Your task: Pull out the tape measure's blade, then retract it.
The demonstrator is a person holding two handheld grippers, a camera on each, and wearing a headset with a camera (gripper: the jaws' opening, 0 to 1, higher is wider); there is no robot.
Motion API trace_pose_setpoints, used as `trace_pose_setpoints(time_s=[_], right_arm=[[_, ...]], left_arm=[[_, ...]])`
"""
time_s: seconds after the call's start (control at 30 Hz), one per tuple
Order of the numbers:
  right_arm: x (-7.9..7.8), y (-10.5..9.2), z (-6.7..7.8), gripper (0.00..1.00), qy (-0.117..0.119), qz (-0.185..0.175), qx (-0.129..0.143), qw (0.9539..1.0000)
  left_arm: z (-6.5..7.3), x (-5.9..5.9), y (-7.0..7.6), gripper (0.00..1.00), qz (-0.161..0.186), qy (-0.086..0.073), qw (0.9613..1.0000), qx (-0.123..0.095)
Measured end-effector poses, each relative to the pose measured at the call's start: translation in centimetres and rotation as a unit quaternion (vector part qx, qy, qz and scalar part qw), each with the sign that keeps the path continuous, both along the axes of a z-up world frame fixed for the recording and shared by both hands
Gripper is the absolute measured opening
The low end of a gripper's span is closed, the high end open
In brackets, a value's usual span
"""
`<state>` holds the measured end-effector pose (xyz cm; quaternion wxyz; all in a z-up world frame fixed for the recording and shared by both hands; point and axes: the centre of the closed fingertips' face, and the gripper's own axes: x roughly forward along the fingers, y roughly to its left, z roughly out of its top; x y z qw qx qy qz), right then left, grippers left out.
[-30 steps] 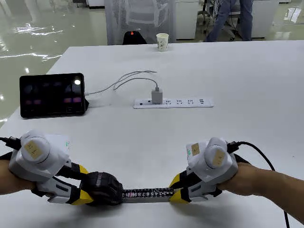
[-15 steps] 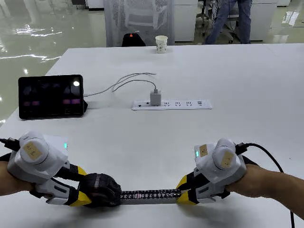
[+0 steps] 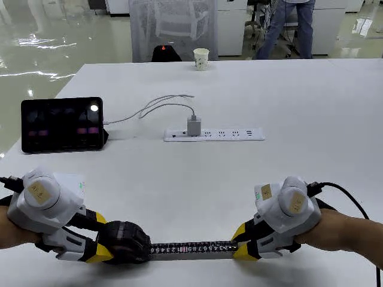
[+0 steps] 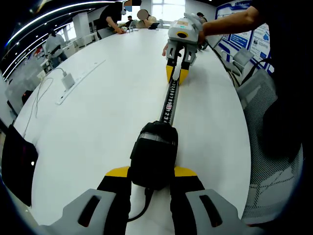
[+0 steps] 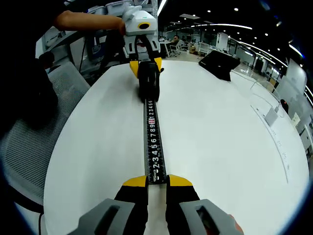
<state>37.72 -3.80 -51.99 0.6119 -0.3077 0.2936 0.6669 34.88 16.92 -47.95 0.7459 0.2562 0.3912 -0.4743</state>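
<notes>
The right gripper [image 3: 241,243] has drawn farther from the tape measure's case [image 3: 125,241], baring more blade [image 3: 191,247]. Its jaws are pinched closed on the blade's tip, and the left gripper [image 3: 103,234] clamps the case between its jaws. Both rest on the white table [image 3: 299,101], well on the person's side of the power strip [image 3: 227,134], with bare tabletop between. A tablet [image 3: 61,124] stands left of the strip, and a paper cup [image 3: 201,58] stands far beyond it.

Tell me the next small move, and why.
Probably slide the right gripper rightward, away from the case: it is shut on the blade tip, the left gripper clamps the case, and only a short stretch is out.
</notes>
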Motion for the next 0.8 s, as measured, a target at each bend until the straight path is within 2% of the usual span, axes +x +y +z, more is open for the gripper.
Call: trace_pose_setpoints(time_s=[0.8], right_arm=[[0.9,-4.6,-0.1,0.09,-0.010,0.005,-0.056,0.9984]], left_arm=[[-0.2,0.2,0.2,0.25,0.000,0.001,1.0000,0.003]])
